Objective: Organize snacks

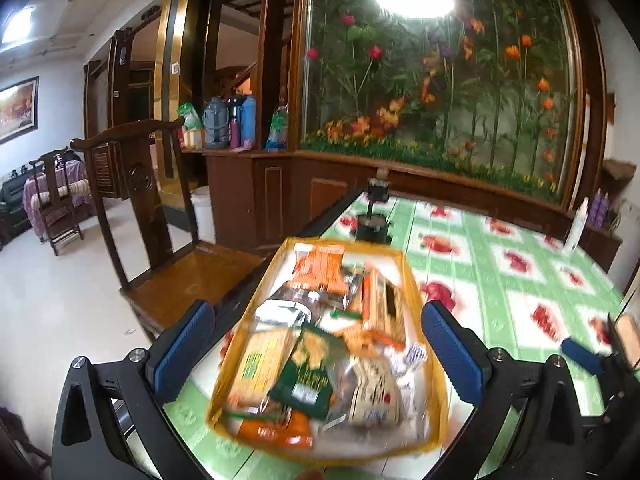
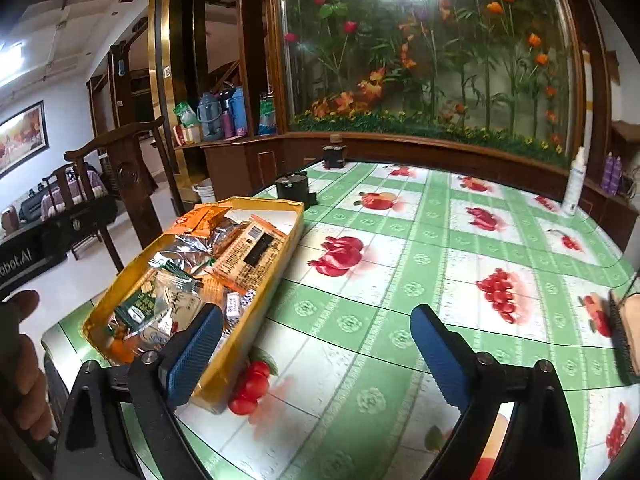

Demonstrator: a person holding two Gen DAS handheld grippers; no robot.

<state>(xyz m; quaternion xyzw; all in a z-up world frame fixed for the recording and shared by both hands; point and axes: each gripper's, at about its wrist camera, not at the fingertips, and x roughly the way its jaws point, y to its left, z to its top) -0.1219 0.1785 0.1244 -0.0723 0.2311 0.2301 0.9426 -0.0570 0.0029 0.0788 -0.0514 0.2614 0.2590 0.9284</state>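
Note:
A yellow-rimmed tray [image 1: 412, 268] full of snack packets stands near the table's left edge. It holds orange packets [image 1: 320, 266], a dark green packet [image 1: 310, 372] and beige packets [image 1: 374, 396]. My left gripper [image 1: 320, 350] is open, its blue pads on either side of the tray, above it. In the right wrist view the tray [image 2: 296, 220] lies to the left. My right gripper [image 2: 316, 348] is open and empty over the tablecloth, its left pad [image 2: 196, 354] by the tray's near corner.
The table has a green and white fruit-print cloth [image 2: 420, 288]. A black camera stand [image 2: 294, 188] stands beyond the tray. A white spray bottle [image 2: 574, 184] stands at the far right. A wooden chair [image 1: 160, 240] is left of the table. A flower-filled glass wall is behind.

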